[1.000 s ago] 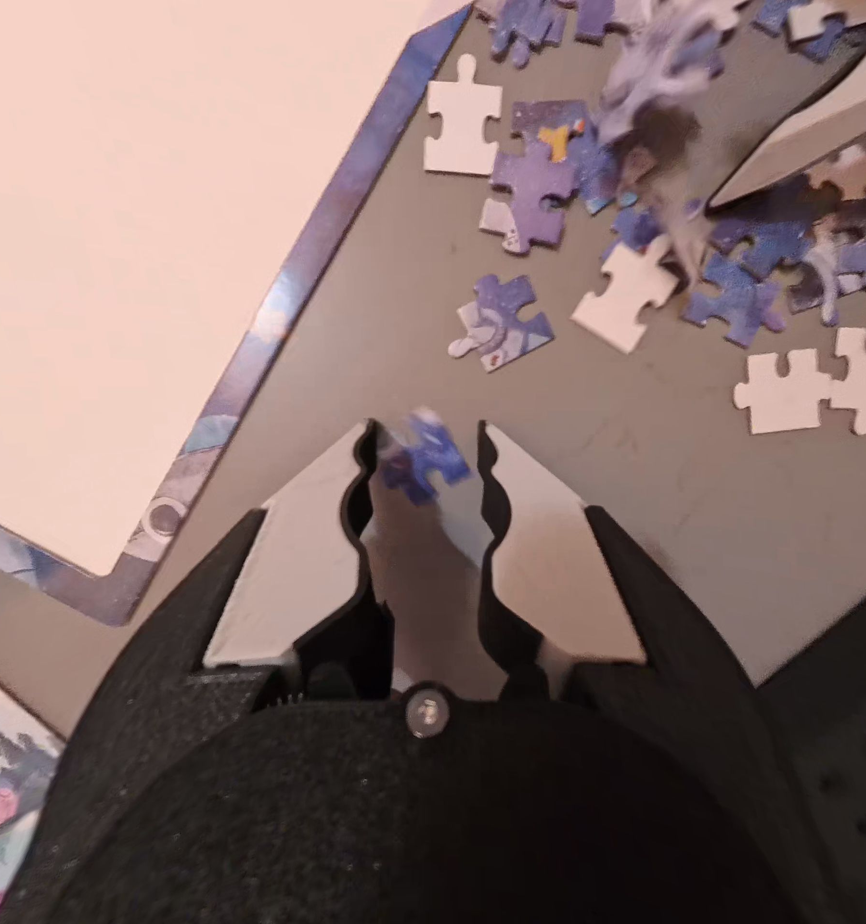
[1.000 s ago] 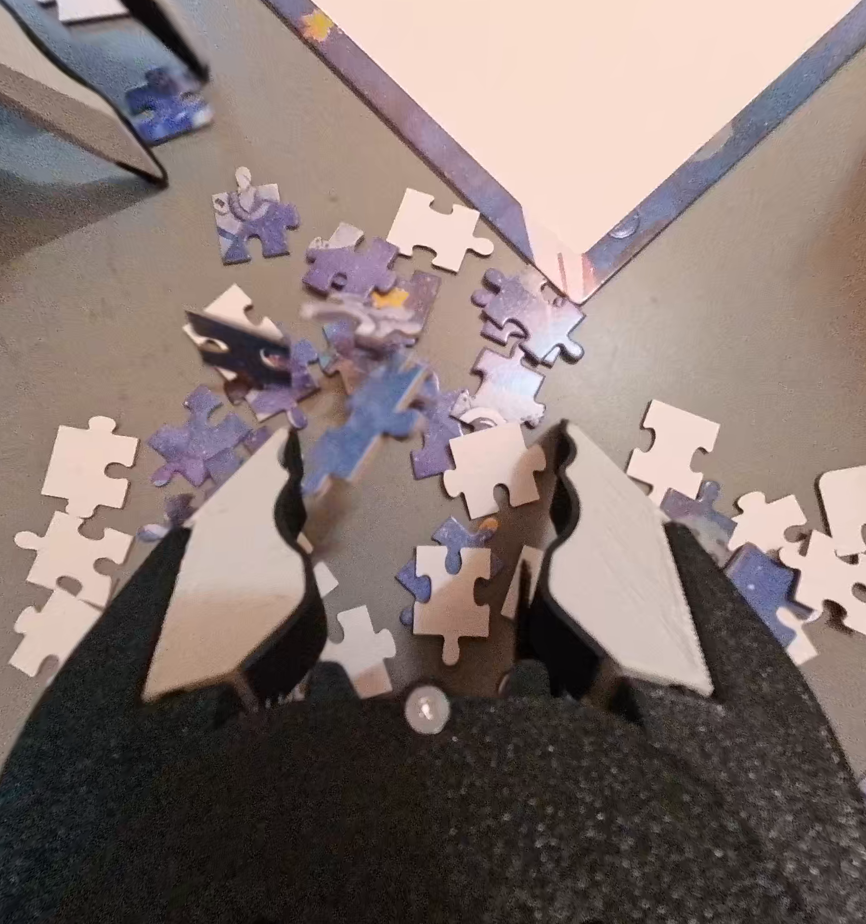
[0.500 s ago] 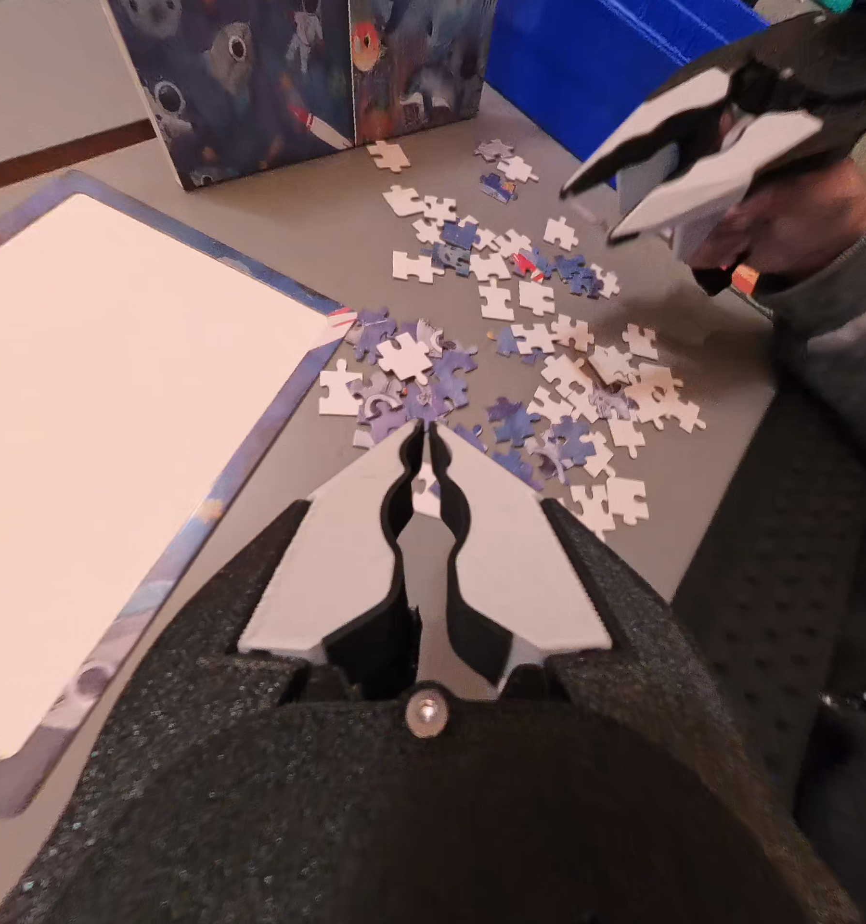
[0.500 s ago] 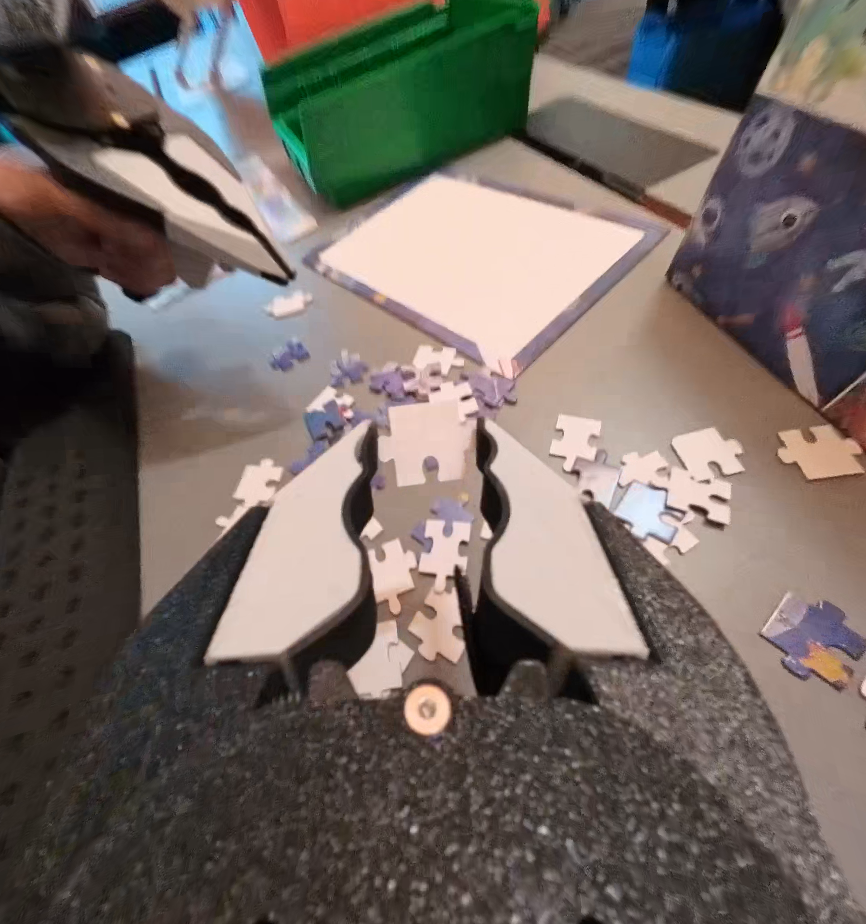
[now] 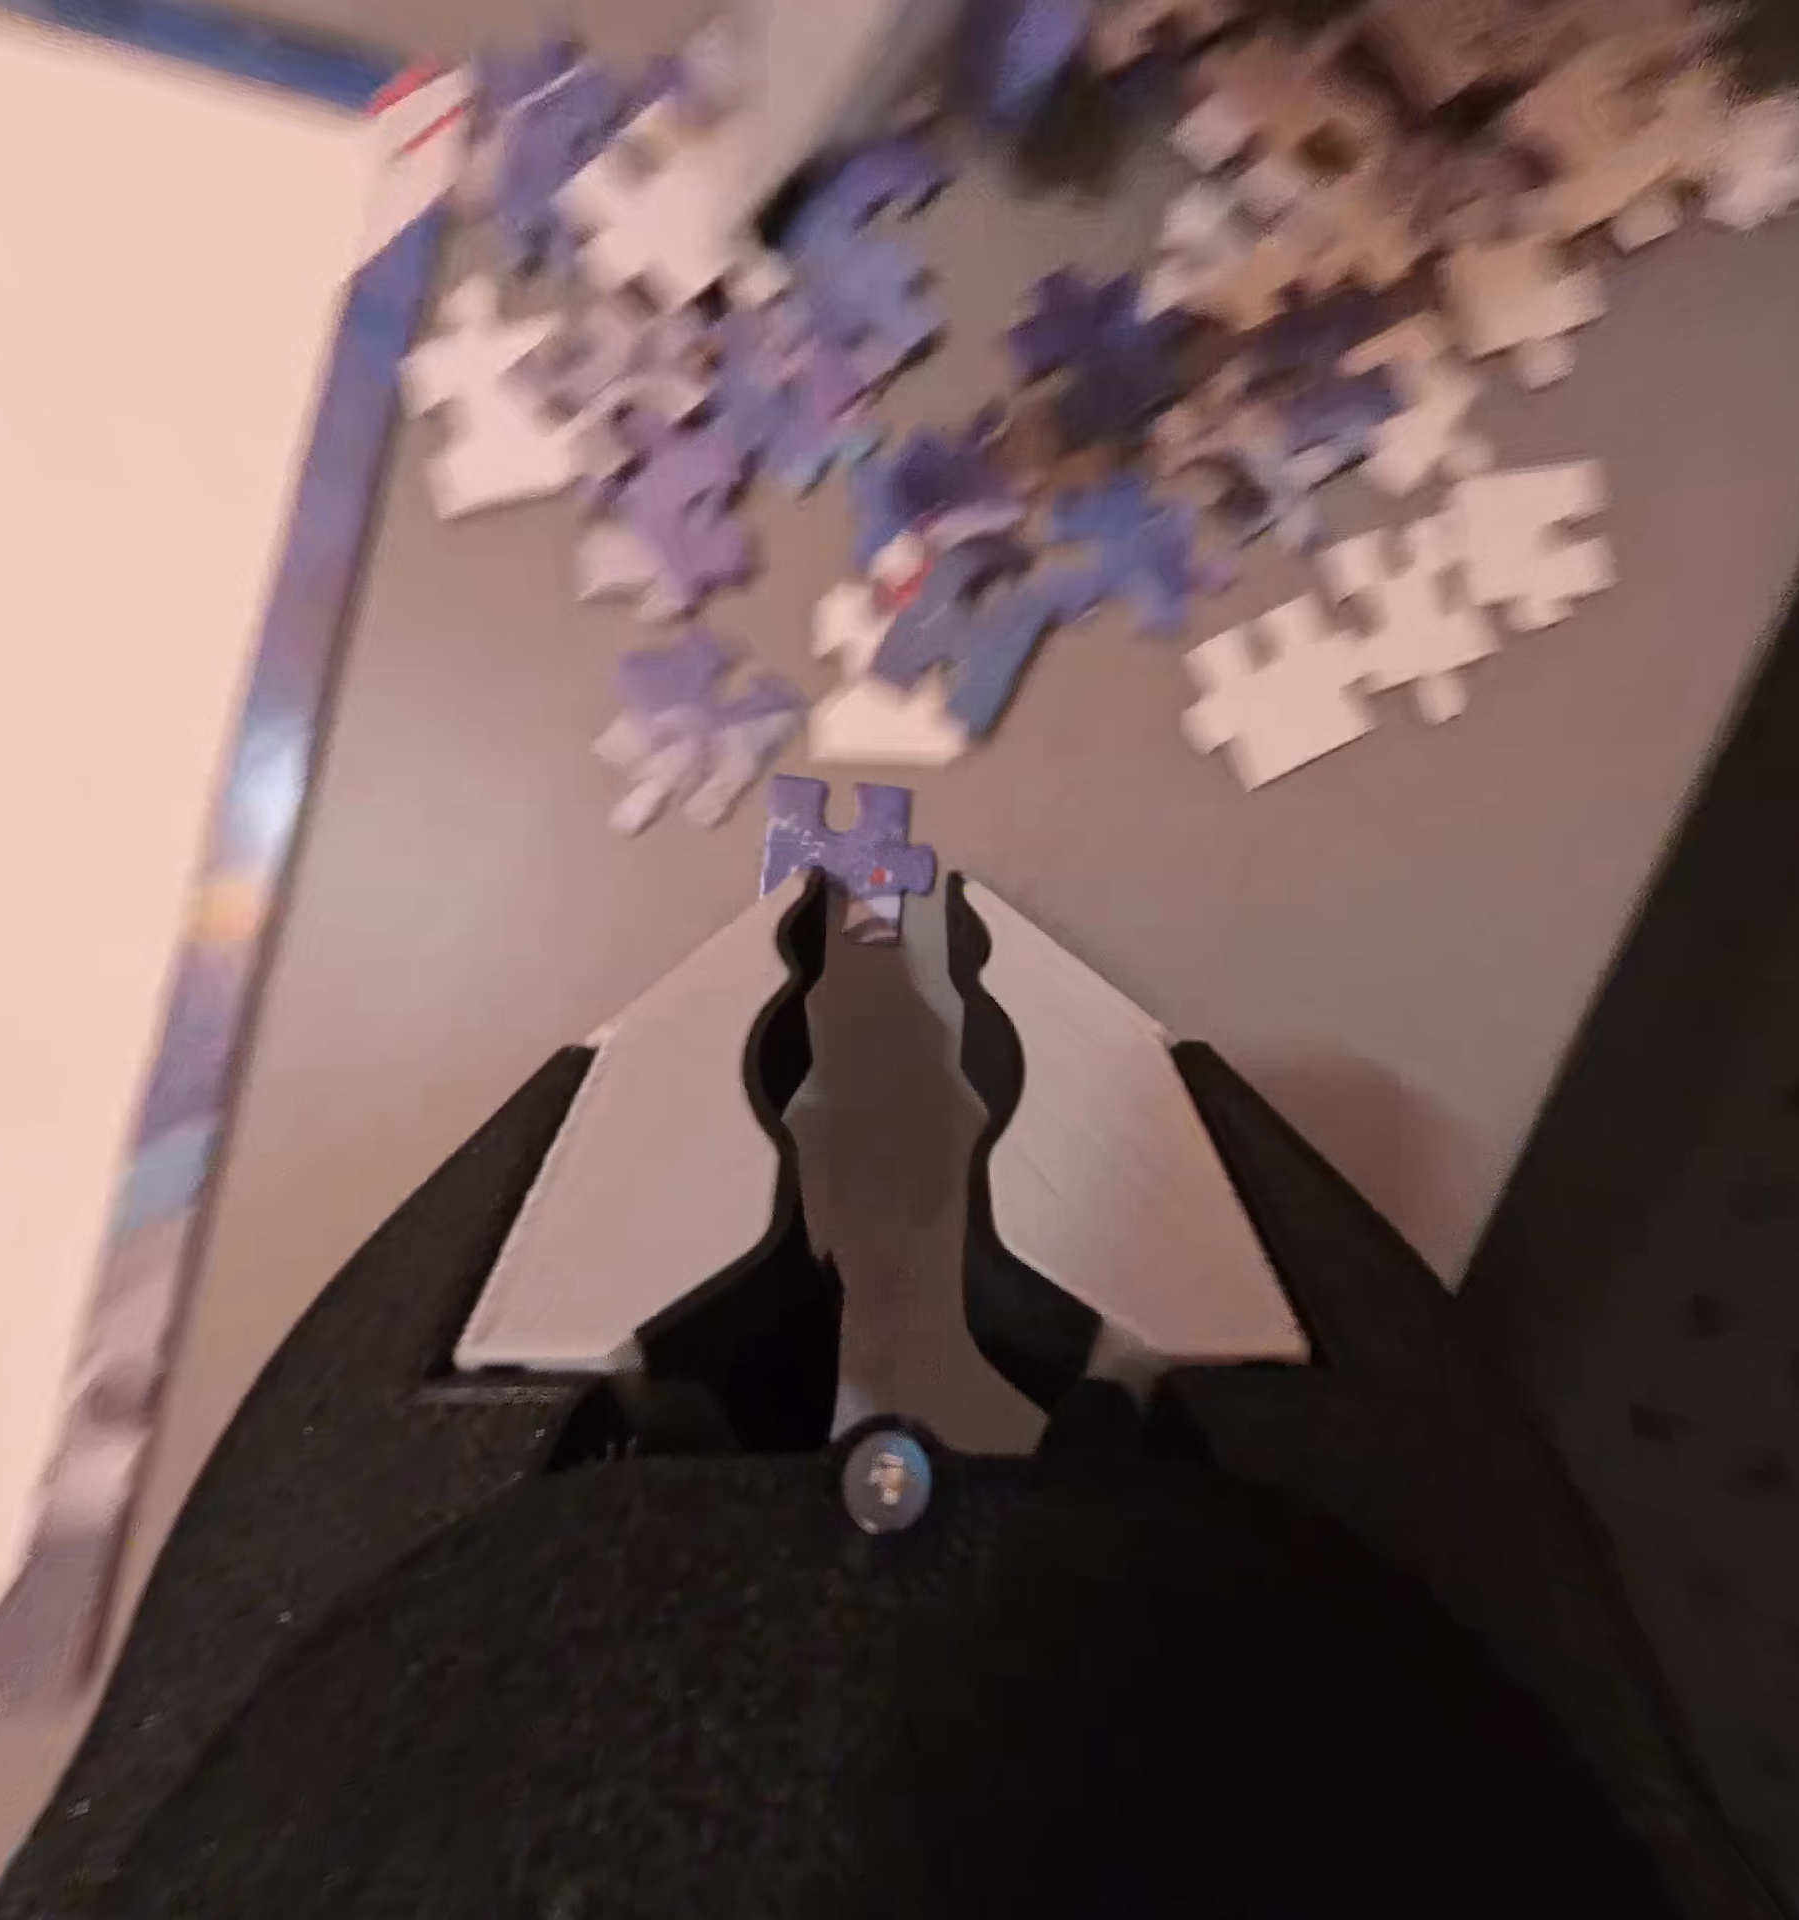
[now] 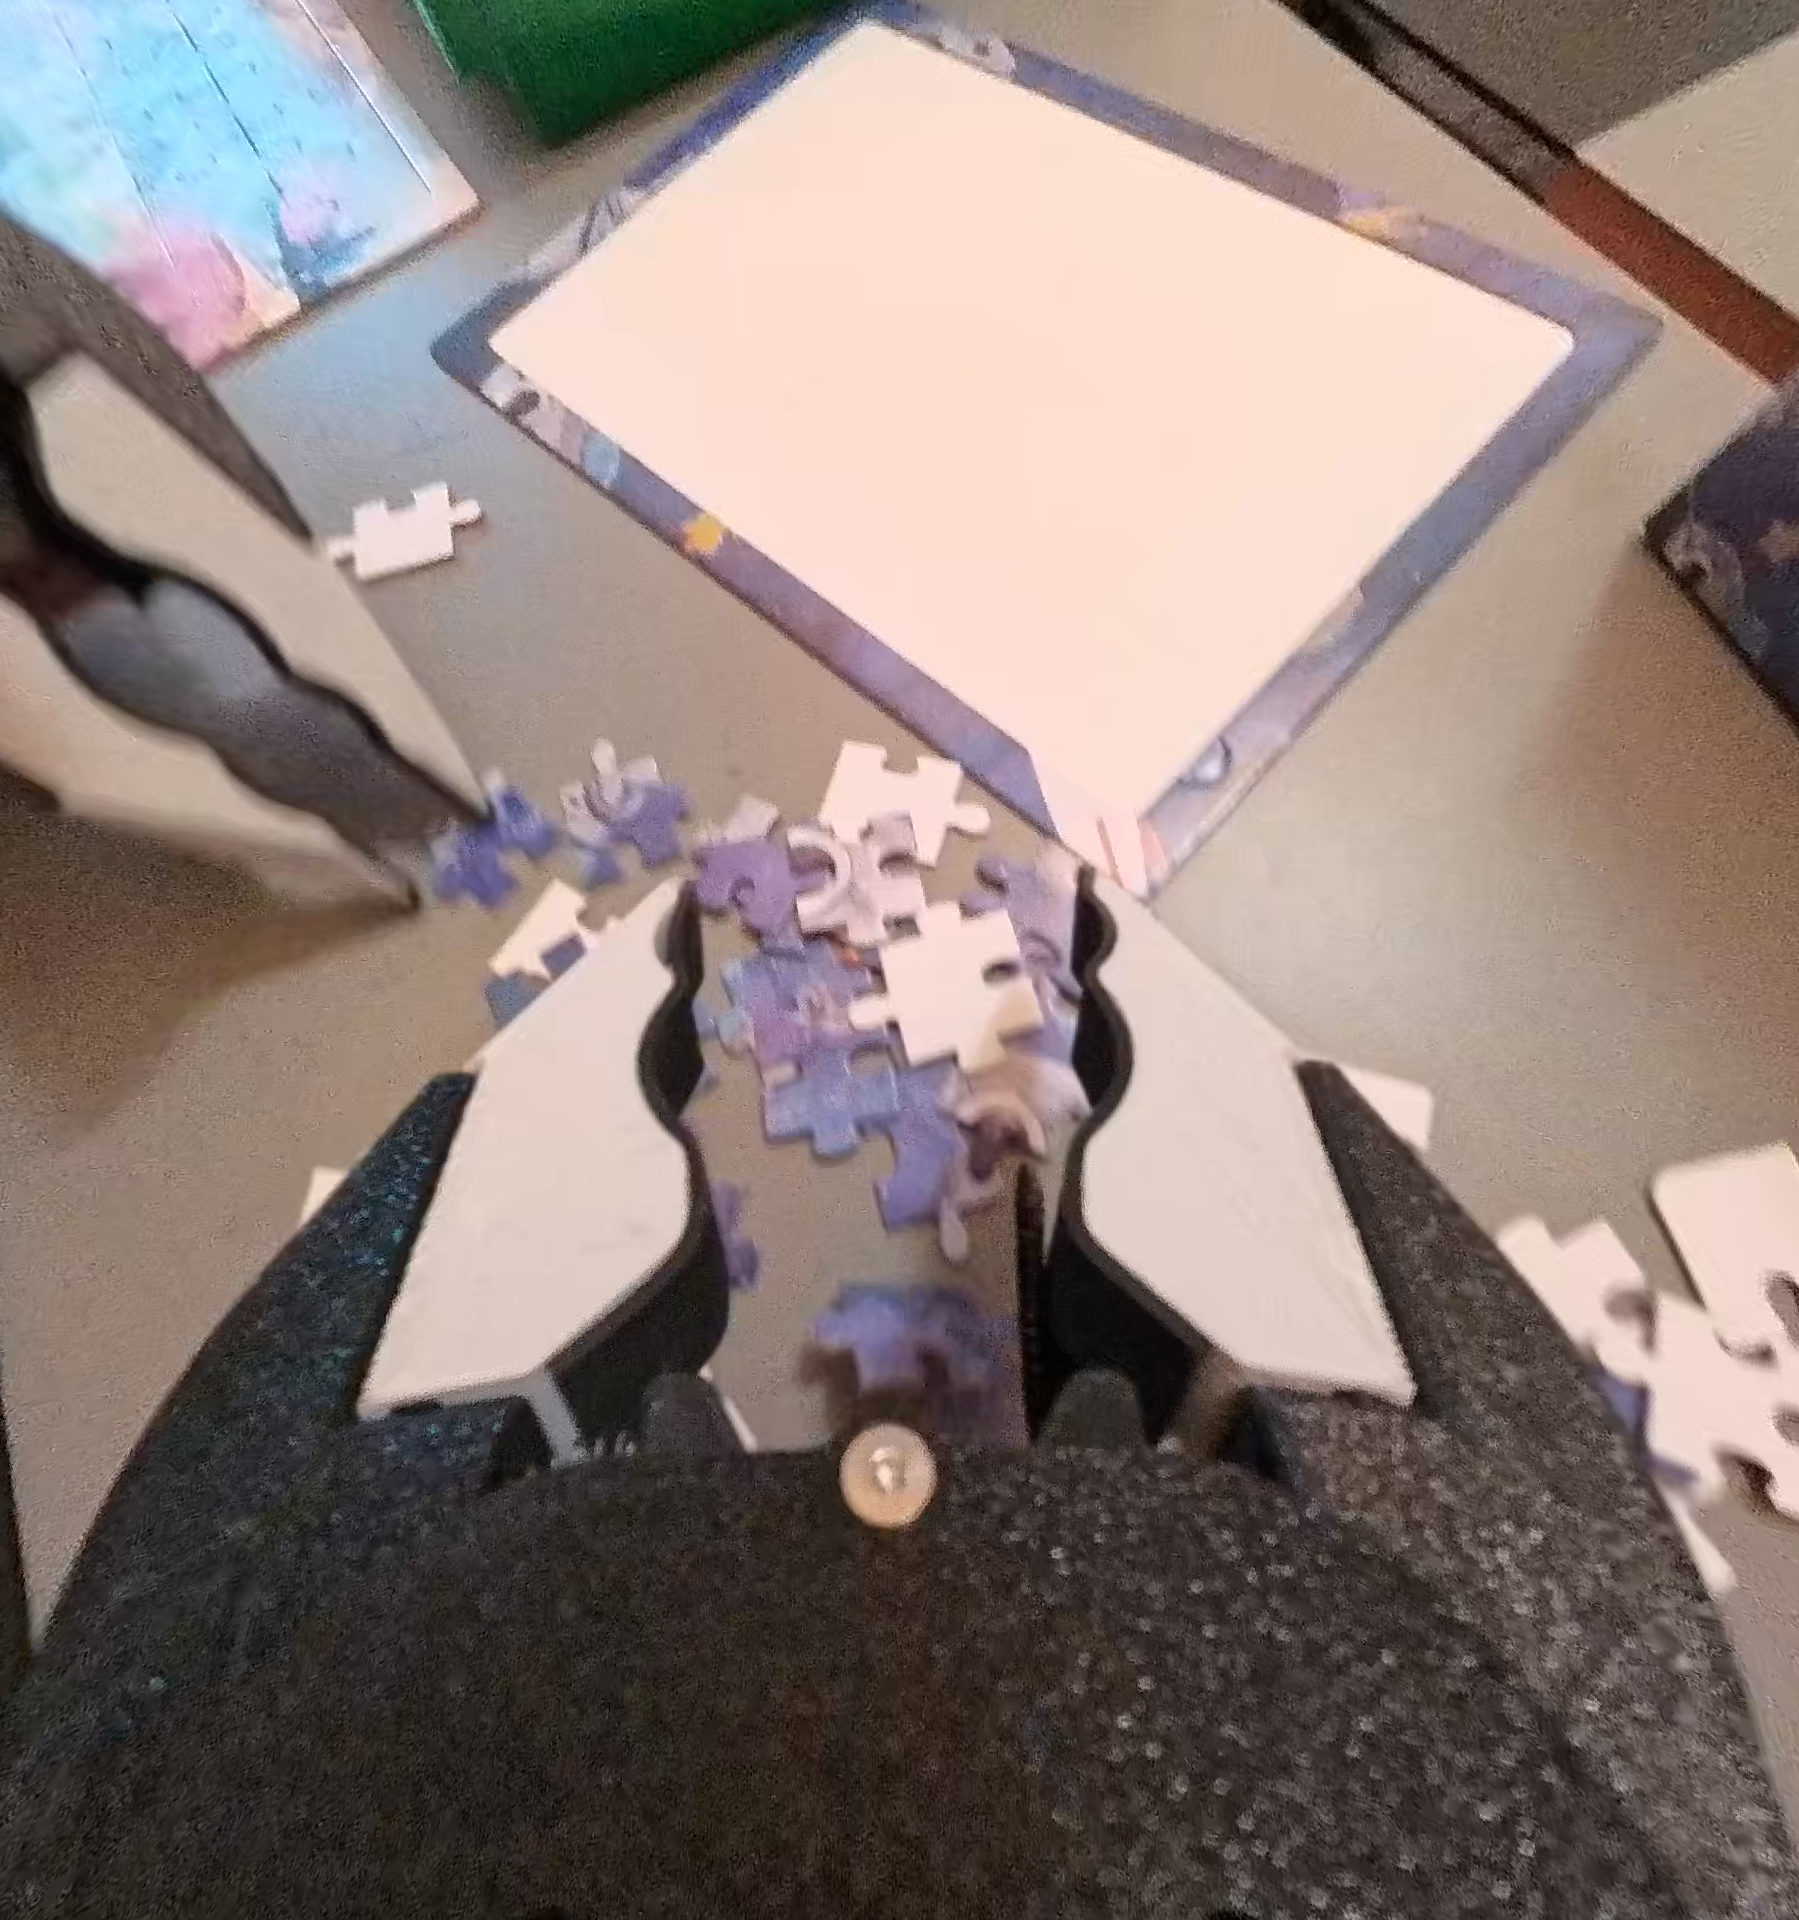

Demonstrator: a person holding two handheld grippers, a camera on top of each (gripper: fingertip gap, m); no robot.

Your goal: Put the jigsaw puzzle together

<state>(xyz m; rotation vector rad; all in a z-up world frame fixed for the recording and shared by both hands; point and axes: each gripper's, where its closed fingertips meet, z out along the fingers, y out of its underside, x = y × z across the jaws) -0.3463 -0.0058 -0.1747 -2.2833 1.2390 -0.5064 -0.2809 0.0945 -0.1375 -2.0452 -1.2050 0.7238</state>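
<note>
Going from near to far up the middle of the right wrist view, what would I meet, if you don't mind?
Right claw → heap of loose puzzle pieces → near corner of the puzzle frame → its blank white board.

The left gripper (image 5: 882, 891), nearly closed and raised half a second earlier, dropped low toward the table (image 5: 1238, 935) and parted slightly around a purple puzzle piece (image 5: 845, 854) at its tips. The right gripper (image 6: 882, 904) lost the white piece it held and spread wide over the loose pieces (image 6: 874, 1029).
</note>
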